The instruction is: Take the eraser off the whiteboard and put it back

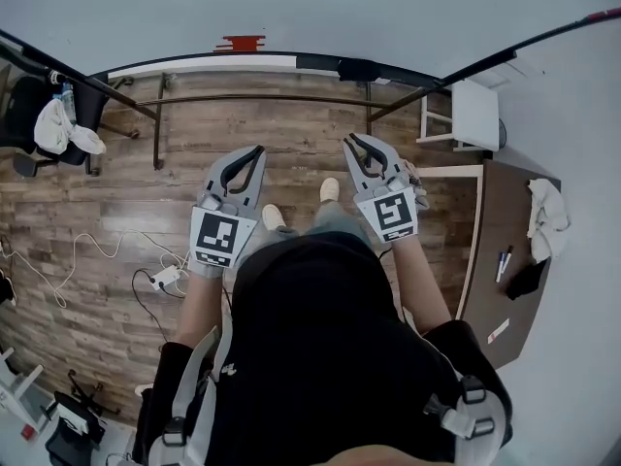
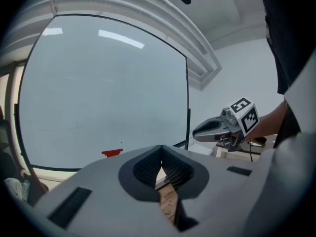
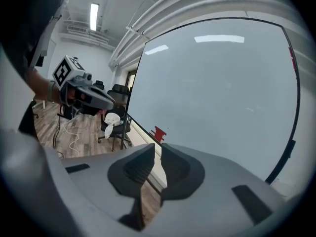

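A person is standing on a brown wood-plank floor point(image 1: 116, 212) facing a large white whiteboard point(image 1: 291, 8) on a dark metal stand, and the small red rectangular eraser point(image 1: 241, 42) is sticking low on the board, well apart from both grippers. A black office chair point(image 1: 29, 115) draped with white cloth is sitting at the left, a white cable point(image 1: 87, 250) is trailing across the floor, and a brown table point(image 1: 505, 212) bearing a crumpled white rag point(image 1: 548, 216) is standing at the right. The grey left gripper point(image 1: 254, 153) and grey right gripper point(image 1: 351, 144) are both pointing toward the board with jaws pressed together, gripping nothing.
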### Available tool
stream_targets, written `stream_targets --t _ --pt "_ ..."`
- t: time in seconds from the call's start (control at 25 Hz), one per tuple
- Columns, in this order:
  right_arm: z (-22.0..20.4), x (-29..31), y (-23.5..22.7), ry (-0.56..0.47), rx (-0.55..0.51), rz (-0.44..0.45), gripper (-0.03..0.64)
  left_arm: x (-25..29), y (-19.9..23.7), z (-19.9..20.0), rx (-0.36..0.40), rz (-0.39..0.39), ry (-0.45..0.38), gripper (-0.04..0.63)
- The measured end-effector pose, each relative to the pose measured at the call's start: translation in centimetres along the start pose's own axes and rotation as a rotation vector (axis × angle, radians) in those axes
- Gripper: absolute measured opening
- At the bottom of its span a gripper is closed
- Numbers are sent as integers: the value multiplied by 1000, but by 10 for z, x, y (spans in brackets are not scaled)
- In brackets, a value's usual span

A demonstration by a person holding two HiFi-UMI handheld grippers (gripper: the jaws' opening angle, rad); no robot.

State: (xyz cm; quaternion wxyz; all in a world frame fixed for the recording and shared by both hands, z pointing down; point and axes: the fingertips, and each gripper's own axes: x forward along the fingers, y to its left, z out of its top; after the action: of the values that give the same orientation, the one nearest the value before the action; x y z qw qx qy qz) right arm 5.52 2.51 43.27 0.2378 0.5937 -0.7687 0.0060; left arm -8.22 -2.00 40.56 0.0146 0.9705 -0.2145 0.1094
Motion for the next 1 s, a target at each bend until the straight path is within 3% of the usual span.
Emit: stream_targets --t 0.28,0.48,1.0 --pt "-33 41 -49 81 -111 9 87 25 9 -8 -36 63 48 8" --pt "-66 69 -78 140 -251 54 115 47 13 -2 -47 134 70 8" --pt "-141 143 -116 192 -477 168 240 75 25 -13 -71 338 172 8"
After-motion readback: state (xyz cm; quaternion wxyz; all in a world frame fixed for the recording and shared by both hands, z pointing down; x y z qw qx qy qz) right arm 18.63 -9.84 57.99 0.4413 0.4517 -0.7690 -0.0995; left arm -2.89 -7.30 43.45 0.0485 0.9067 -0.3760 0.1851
